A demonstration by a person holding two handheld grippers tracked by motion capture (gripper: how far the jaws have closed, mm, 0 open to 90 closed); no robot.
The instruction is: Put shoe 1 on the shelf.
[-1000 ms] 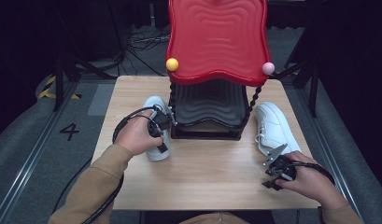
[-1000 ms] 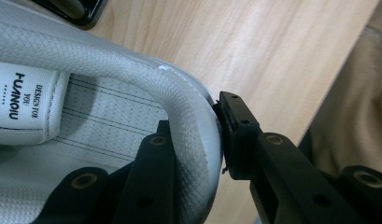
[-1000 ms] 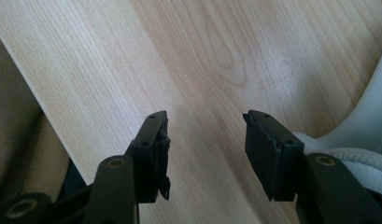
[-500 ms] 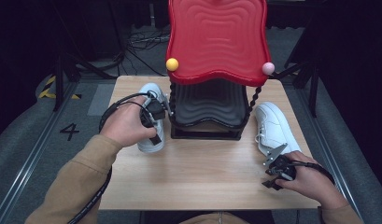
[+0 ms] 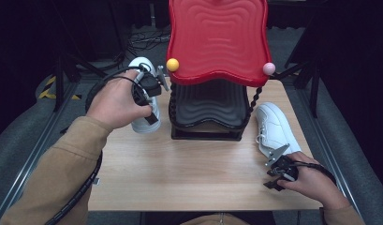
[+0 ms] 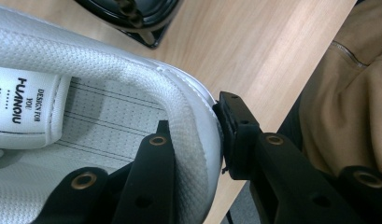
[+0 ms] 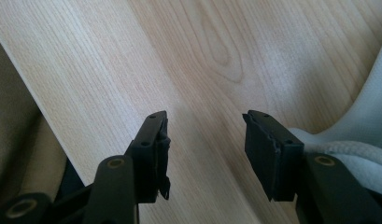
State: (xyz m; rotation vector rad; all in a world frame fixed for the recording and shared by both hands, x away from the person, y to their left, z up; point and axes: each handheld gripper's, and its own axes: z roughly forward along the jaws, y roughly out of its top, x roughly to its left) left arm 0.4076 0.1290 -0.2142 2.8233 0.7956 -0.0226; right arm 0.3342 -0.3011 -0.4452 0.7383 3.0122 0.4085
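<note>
The left claw (image 6: 193,140) is clamped on the heel collar of a white shoe (image 6: 86,116): one black jaw sits inside the opening against the padded lining, the other presses the outer wall from outside (the collar is pinched flat between them). In the left gripper view the shoe's insole shows a printed label, and pale wood lies well below the heel. From the high view, the left claw (image 5: 149,101) and its shoe (image 5: 143,70) hang in the air above the left edge of the tabletop (image 5: 180,173), the toe pointing away from the person, the heel lowest. The shoe is just beside the left post of a black and red rack (image 5: 217,42), near the yellow ball (image 5: 172,64) on the corner of its red upper shelf. A cable loops from the claw back along the tan sleeve (image 5: 58,168).

The right claw (image 7: 205,144) stands with its jaws apart and nothing between them; bare wood fills the gap. It rests low near the front right corner of the tabletop, seen in the high view at (image 5: 276,171), held in the person's right hand (image 5: 311,183). A second white shoe (image 5: 273,129) lies flat on the tabletop just beyond it, right of the rack's black lower tier, and its edge shows beside the right jaw in the right gripper view. A pink ball (image 5: 268,68) marks the rack's right corner.
</note>
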